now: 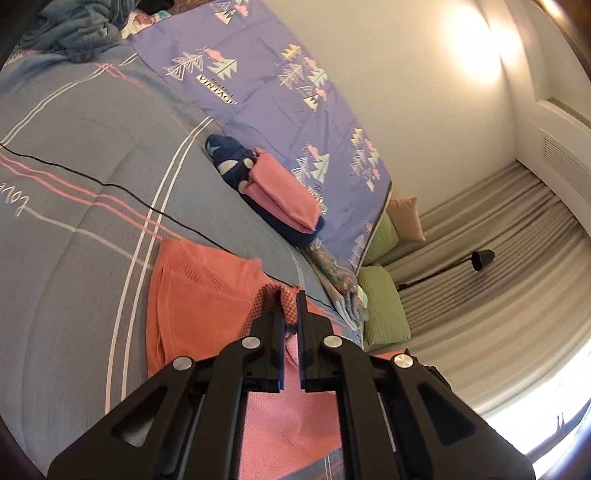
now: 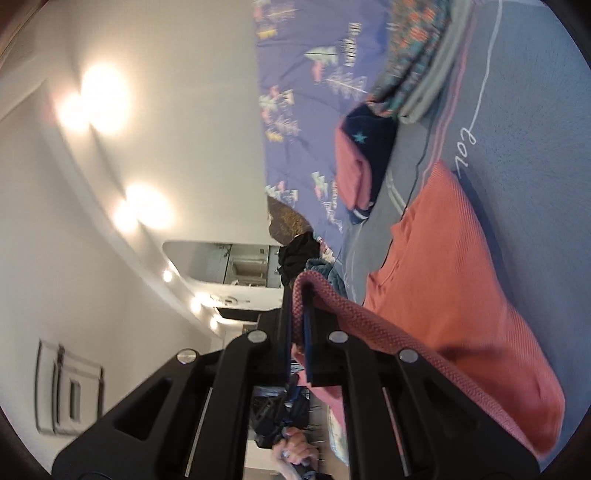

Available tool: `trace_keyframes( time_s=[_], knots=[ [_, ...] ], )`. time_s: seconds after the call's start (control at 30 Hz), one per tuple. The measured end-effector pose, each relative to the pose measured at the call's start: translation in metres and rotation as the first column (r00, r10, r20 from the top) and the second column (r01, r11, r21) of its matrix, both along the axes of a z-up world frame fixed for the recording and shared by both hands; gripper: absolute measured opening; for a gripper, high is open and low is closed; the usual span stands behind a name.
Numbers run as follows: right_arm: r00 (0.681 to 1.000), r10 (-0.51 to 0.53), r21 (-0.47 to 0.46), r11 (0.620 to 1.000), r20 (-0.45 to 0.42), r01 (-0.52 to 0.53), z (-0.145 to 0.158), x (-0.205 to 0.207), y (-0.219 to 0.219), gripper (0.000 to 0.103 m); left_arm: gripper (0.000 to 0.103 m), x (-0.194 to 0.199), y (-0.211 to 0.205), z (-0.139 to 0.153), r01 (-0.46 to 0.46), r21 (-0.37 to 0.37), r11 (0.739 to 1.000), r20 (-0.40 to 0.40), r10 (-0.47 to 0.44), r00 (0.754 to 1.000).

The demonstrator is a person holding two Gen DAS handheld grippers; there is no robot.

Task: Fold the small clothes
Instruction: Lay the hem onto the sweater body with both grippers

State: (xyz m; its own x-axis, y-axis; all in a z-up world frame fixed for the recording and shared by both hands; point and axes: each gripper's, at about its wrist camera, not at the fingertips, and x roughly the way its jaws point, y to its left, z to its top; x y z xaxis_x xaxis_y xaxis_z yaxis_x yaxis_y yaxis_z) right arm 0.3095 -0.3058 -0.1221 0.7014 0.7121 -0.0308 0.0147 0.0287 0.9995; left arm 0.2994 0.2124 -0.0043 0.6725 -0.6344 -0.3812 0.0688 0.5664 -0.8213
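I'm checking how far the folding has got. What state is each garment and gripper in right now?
Left gripper: shut on the coral garment's edge.
Right gripper: shut on the coral garment's edge.
Coral garment: partly lifted, rest lying on the bed.
Pink garment: folded, stacked on the navy one.
Navy garment: folded, under the pink one.
Blue-grey clothes: unfolded heap.

The garment [image 1: 199, 295] is coral-orange with a fine rib. The bedcover [image 1: 74, 155] is grey-blue with white and pink stripes. A lilac sheet [image 1: 280, 92] carries pastel tree prints. The folded stack [image 1: 280, 192] is pink over navy, perhaps star-patterned.
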Motion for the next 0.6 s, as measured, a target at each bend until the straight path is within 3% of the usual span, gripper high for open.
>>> trace_keyframes(
  time_s=[0.23,0.37,0.4,0.43,0.47,0.5,0.6],
  knots=[
    [0.993,-0.066,0.059,0.996,-0.101,0.072,-0.035,0.062,-0.002,0.008,0.004,0.065,-0.001,-0.035,-0.046,0.024,0.999,-0.078,0.047,0.996],
    [0.988,-0.113,-0.026,0.994,-0.109,0.111,-0.049,0.080,-0.004,0.013,0.004,0.097,-0.002,-0.065,-0.085,0.022,0.996,-0.100,0.087,0.991],
    [0.986,-0.126,-0.035,0.992,-0.104,0.123,-0.056,0.082,-0.007,0.019,0.011,0.101,-0.003,-0.070,-0.091,0.027,0.995,-0.092,0.094,0.991],
    [0.986,-0.136,-0.019,0.991,-0.099,0.134,-0.064,0.084,-0.010,0.045,0.028,0.104,-0.004,-0.075,-0.097,0.032,0.995,-0.082,0.099,0.992],
    [0.985,-0.144,-0.006,0.990,-0.097,0.144,-0.068,0.084,-0.013,0.070,0.039,0.106,-0.004,-0.079,-0.104,0.035,0.994,-0.067,0.106,0.992],
    [0.985,-0.153,0.007,0.988,-0.077,0.154,-0.071,0.086,-0.017,0.071,0.054,0.104,-0.002,-0.083,-0.129,0.037,0.991,-0.037,0.130,0.991],
    [0.982,-0.189,-0.074,0.979,0.021,0.190,-0.051,0.085,-0.025,0.076,0.057,0.101,0.003,-0.080,-0.153,0.021,0.988,0.009,0.153,0.988]
  ],
)
